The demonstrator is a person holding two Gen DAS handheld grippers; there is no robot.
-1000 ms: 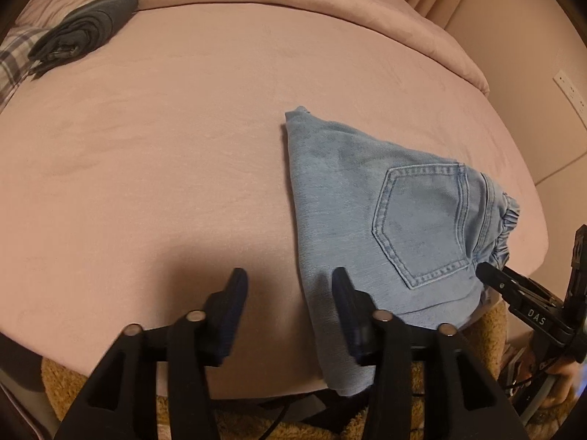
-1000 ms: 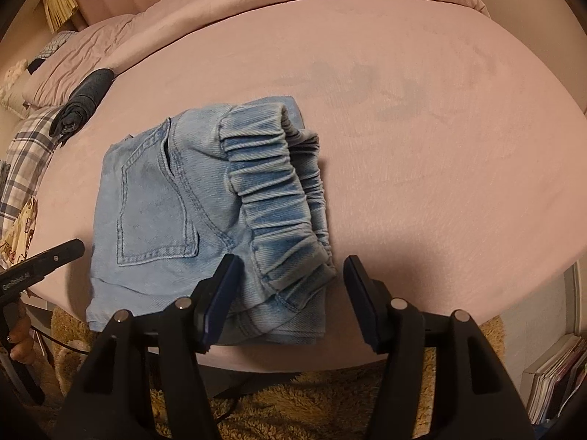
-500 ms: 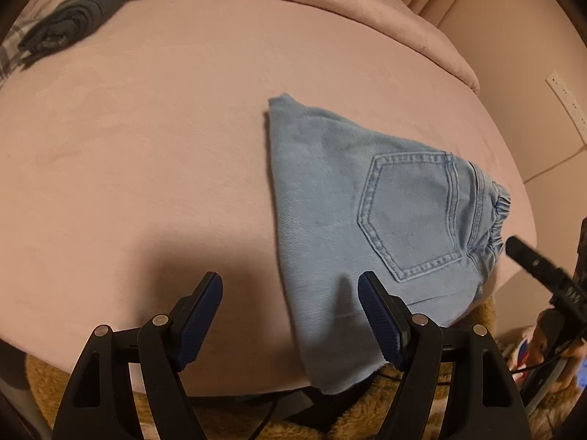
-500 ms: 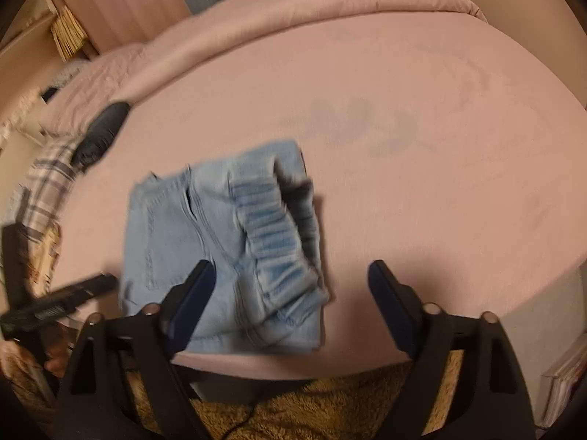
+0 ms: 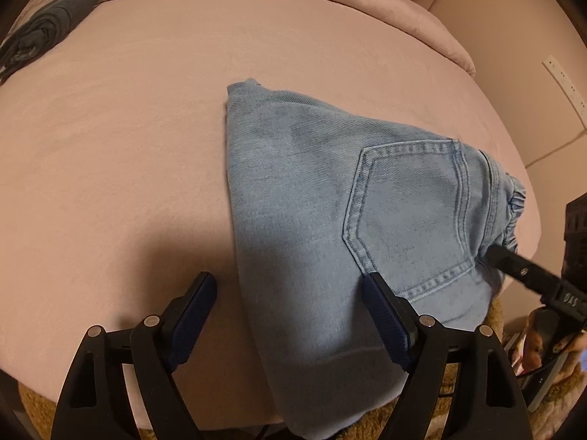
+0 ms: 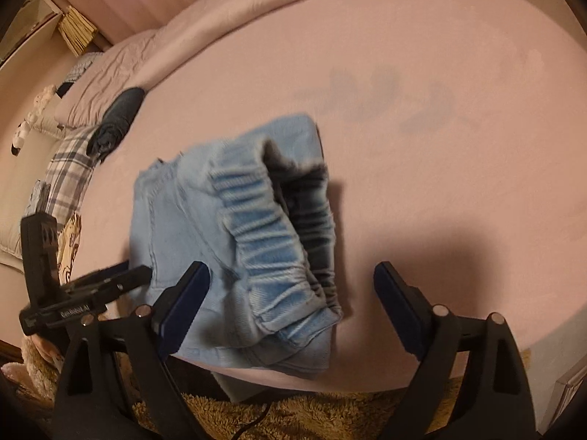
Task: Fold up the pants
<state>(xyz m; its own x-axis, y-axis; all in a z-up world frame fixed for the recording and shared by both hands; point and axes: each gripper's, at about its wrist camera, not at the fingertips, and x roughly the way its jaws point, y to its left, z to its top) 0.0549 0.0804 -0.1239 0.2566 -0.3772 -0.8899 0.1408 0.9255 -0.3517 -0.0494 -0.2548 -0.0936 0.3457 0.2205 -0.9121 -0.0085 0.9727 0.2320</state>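
Note:
The light blue denim pants (image 5: 323, 220) lie folded into a compact stack at the near edge of the pink bed (image 5: 128, 146), back pocket up, one corner hanging over the edge. In the right wrist view the pants (image 6: 238, 242) show their elastic waistband toward me. My left gripper (image 5: 290, 293) is open and empty, straddling the pants' left edge. My right gripper (image 6: 290, 286) is open and empty, straddling the waistband end. Each gripper shows in the other's view: the right one (image 5: 521, 267), the left one (image 6: 91, 286).
A dark rolled garment (image 5: 40, 44) lies at the far left of the bed, also in the right wrist view (image 6: 117, 121) beside a plaid cloth (image 6: 69, 168). A tan shaggy rug (image 6: 312, 414) lies below the bed edge. A wall stands to the right (image 5: 513, 55).
Both grippers have opened wider. The left gripper has moved closer to the pants. The right wrist view has shifted and tilted, with the waistband now gaping.

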